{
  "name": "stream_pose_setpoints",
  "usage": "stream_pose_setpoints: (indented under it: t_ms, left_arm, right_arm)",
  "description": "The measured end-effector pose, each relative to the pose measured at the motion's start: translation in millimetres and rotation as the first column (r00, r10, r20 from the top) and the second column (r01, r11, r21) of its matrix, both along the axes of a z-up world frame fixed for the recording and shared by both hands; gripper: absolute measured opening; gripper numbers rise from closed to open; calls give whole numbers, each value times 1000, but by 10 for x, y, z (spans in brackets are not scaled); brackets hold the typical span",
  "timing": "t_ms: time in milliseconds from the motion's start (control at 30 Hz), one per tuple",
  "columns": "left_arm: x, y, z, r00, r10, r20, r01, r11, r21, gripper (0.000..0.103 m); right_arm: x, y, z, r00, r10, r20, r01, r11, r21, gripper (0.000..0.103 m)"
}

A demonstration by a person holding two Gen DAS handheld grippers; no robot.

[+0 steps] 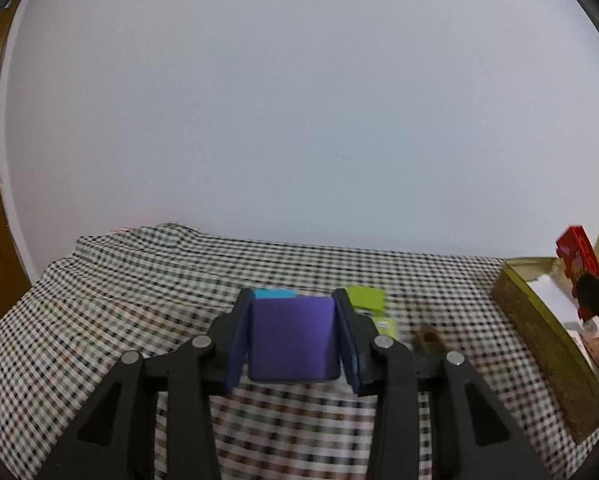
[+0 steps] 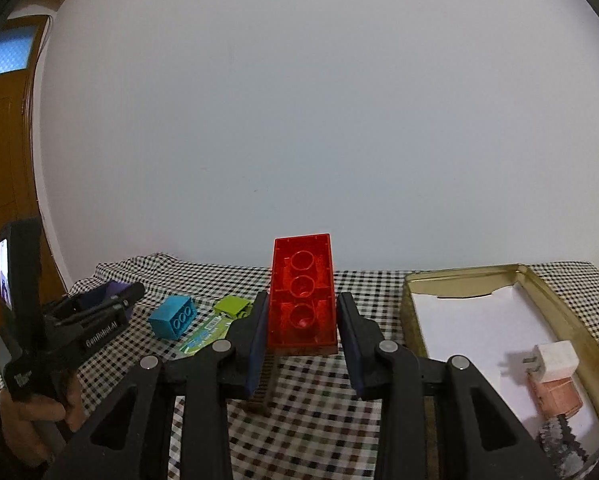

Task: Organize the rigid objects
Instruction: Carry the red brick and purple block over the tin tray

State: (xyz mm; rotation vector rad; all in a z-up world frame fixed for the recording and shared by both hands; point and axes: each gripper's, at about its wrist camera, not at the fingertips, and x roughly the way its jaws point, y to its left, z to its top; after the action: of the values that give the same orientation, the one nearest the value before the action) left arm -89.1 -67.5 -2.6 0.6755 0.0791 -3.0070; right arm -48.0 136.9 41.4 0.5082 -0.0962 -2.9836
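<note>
My left gripper (image 1: 293,336) is shut on a purple block (image 1: 291,340) and holds it above the checkered cloth. A blue brick (image 1: 273,293) and a green brick (image 1: 365,299) lie just beyond it. My right gripper (image 2: 301,332) is shut on a translucent red brick (image 2: 301,292), held upright with its hollow underside toward the camera. In the right wrist view the blue brick (image 2: 173,317) and green brick (image 2: 232,306) lie on the cloth to the left. The left gripper (image 2: 99,312) with the purple block (image 2: 117,290) shows at far left.
A gold tin box (image 2: 409,316) lined with white paper stands at the right and holds a white plug adapter (image 2: 553,360), a pink item (image 2: 557,398) and more. A printed card (image 2: 203,336) lies on the cloth. The tin (image 1: 539,332) also shows in the left wrist view.
</note>
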Motion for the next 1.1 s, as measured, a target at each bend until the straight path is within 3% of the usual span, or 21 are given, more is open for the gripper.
stream_pose_setpoints:
  t_ms: [600, 800, 1100]
  left_arm:
    - [184, 995, 22, 990, -141, -19, 141, 990, -4, 39]
    - [143, 1285, 90, 984, -179, -19, 180, 983, 34, 39]
    - [149, 1826, 161, 958, -286, -23, 287, 958, 22, 39]
  right_arm:
    - [274, 999, -44, 987, -157, -21, 157, 988, -10, 36]
    - [298, 1341, -64, 975, -224, -17, 224, 975, -5, 36]
    - [280, 1722, -93, 958, -288, 2, 288, 957, -25, 36]
